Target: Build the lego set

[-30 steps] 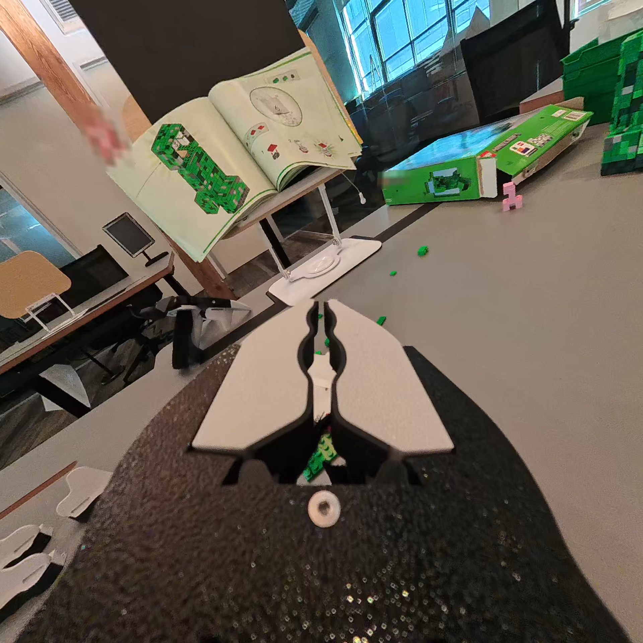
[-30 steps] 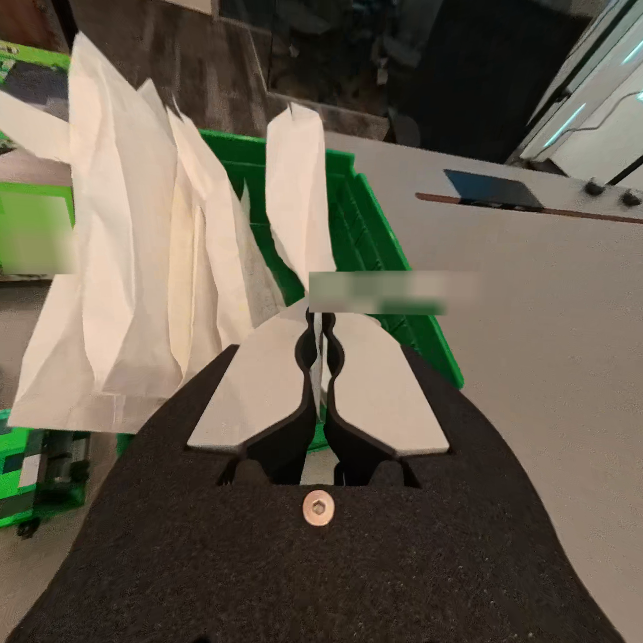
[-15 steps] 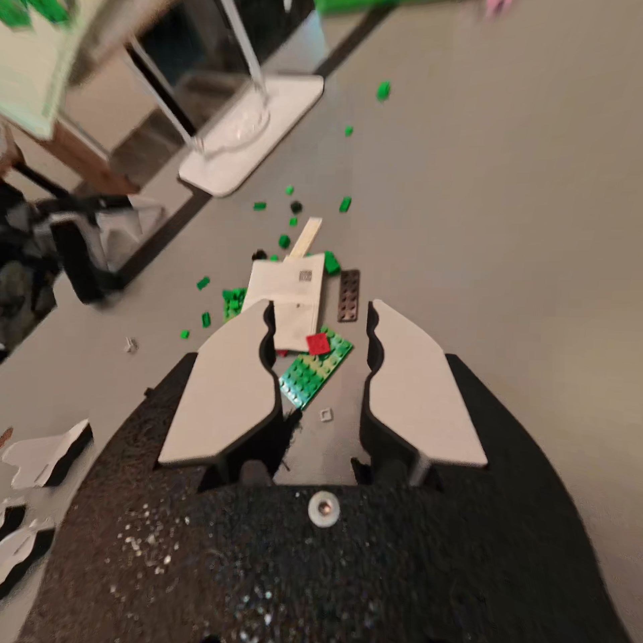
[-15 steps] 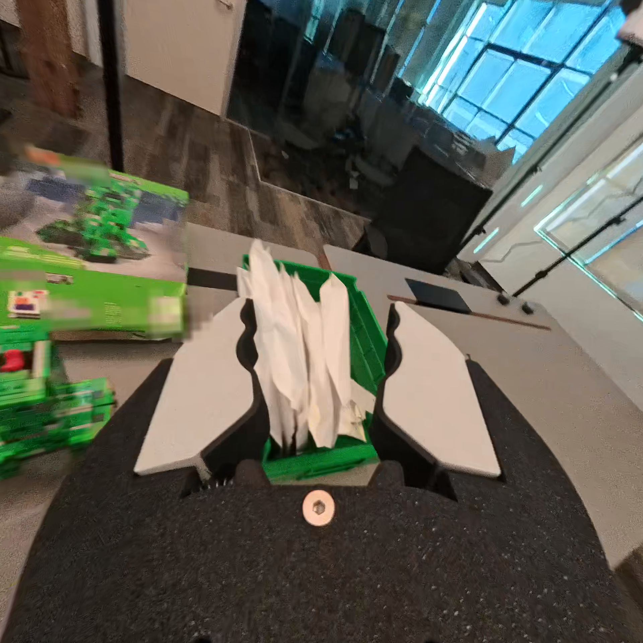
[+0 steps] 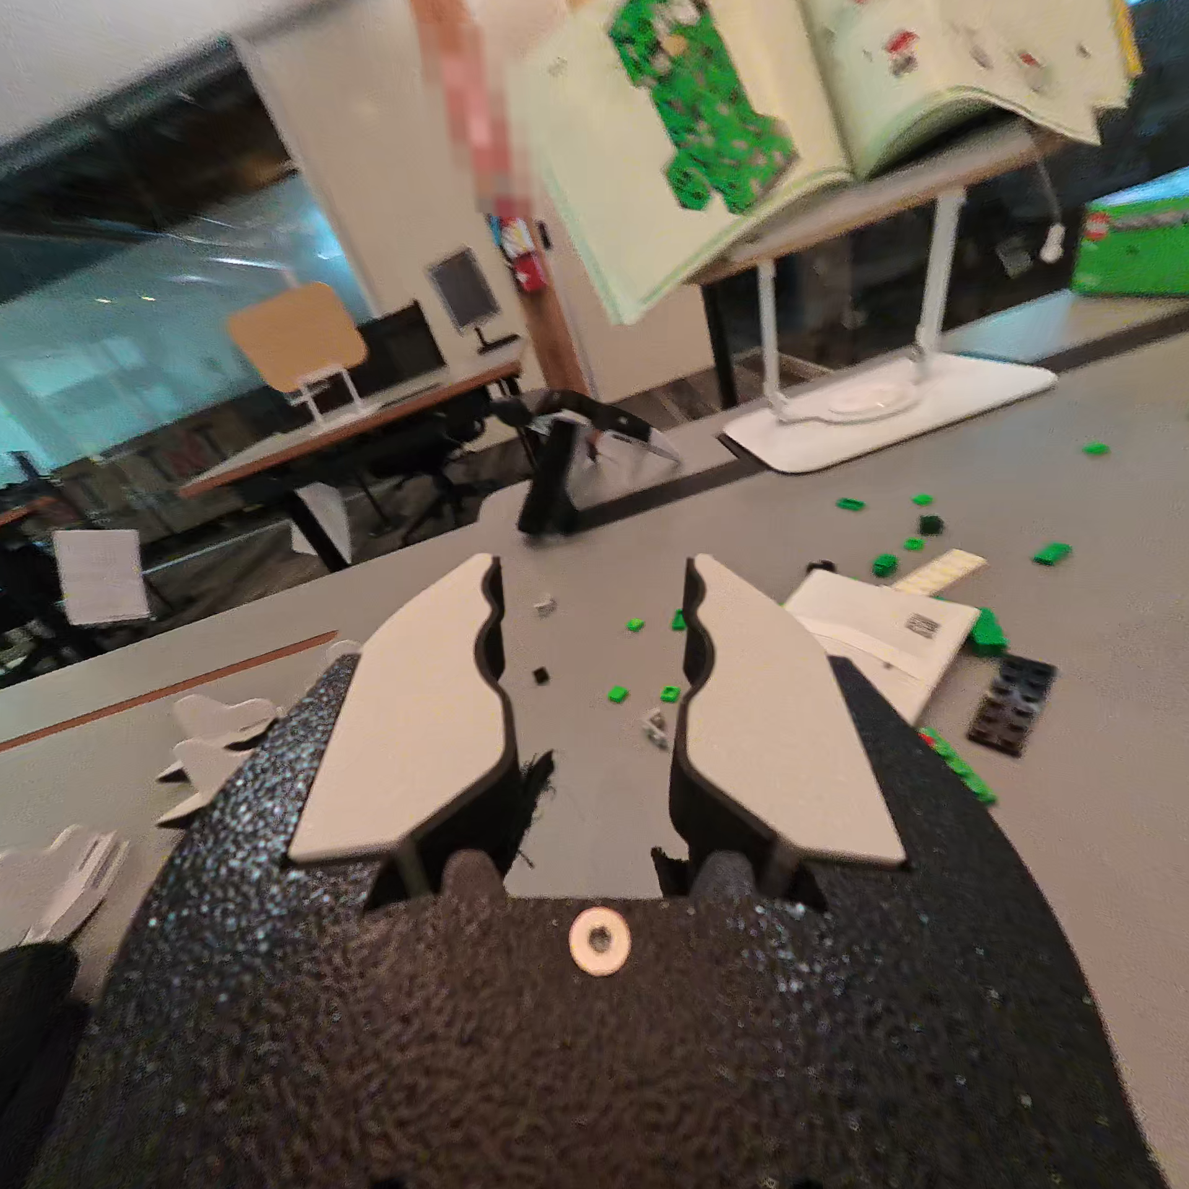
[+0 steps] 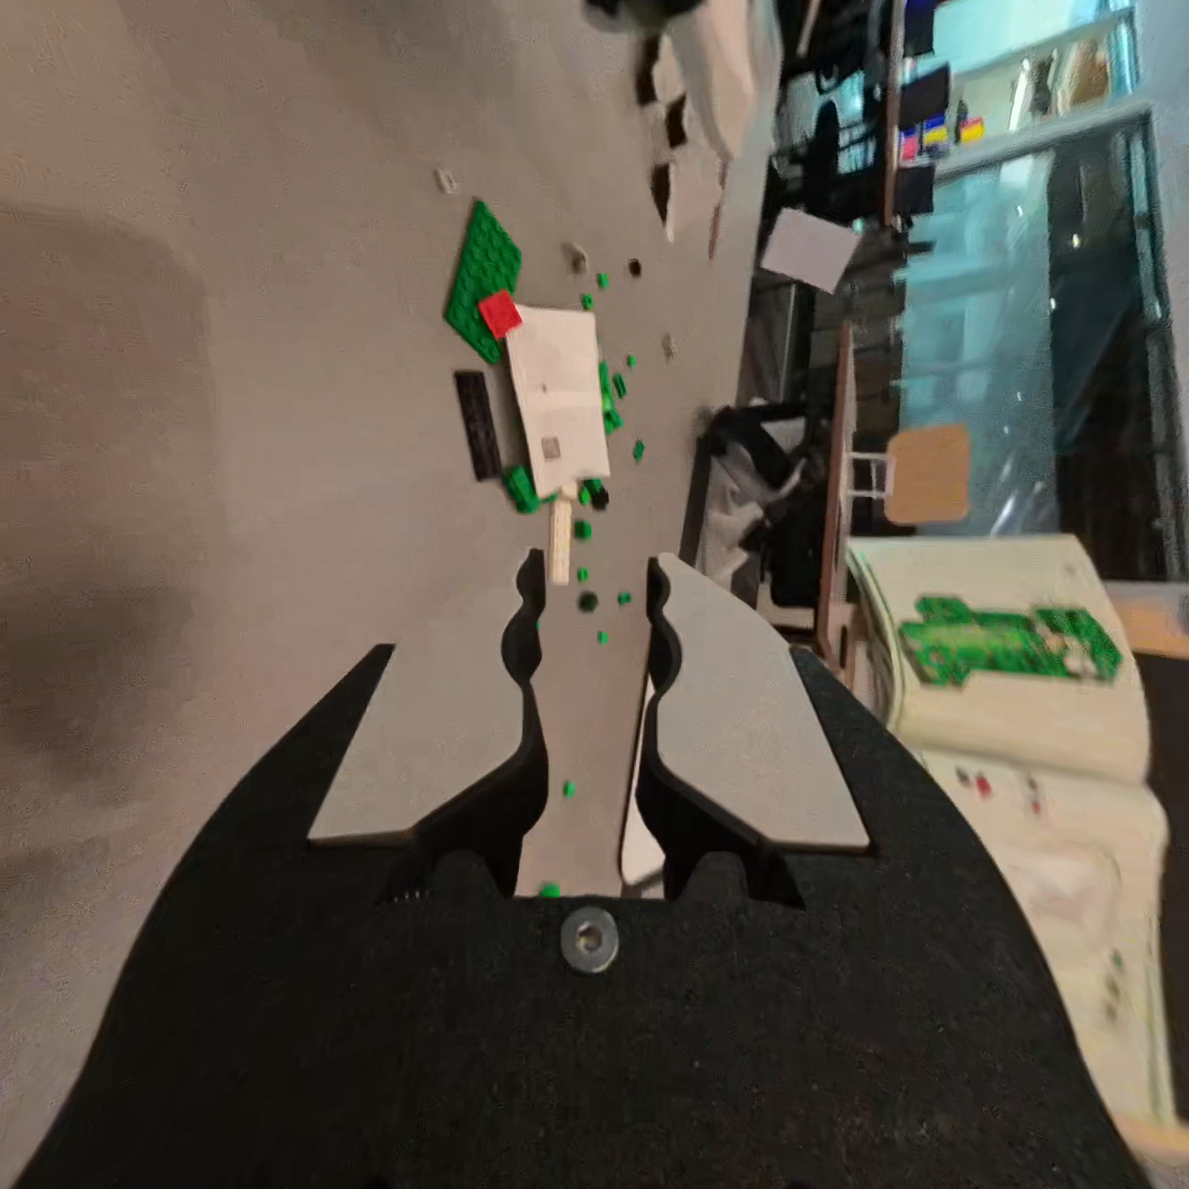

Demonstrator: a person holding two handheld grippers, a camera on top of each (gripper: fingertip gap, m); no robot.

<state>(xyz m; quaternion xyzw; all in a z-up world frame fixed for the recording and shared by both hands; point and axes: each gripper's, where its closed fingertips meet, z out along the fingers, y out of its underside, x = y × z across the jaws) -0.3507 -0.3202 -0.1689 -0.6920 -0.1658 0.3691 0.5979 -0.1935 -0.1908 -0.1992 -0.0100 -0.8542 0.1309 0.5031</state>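
Observation:
My left gripper (image 5: 592,572) is open and empty above the grey table (image 5: 1061,868), with small green pieces (image 5: 616,693) lying between its fingers. To its right lie a white paper bag (image 5: 881,634), a black plate (image 5: 1013,704) and the edge of a green plate (image 5: 958,769). My right gripper (image 6: 589,569) is open and empty, looking along the table. Ahead of it lie a green plate (image 6: 484,270) with a red tile (image 6: 500,313) on it, the white paper bag (image 6: 563,399), a black plate (image 6: 477,424) and scattered green pieces (image 6: 582,529).
An open instruction book (image 5: 772,109) rests on a white stand (image 5: 901,412) at the back right; it also shows in the right wrist view (image 6: 1004,656). A green box (image 5: 1139,251) lies far right. White spare gripper pads (image 5: 212,740) lie at the left edge. The black plate (image 5: 1013,704) sits 12 centimetres or so from the ends of my right fingers.
Both grippers have opened. The left let go of the paper bag and swung left over loose pieces. The right let go of a bag at the green bin and swung round towards the parts.

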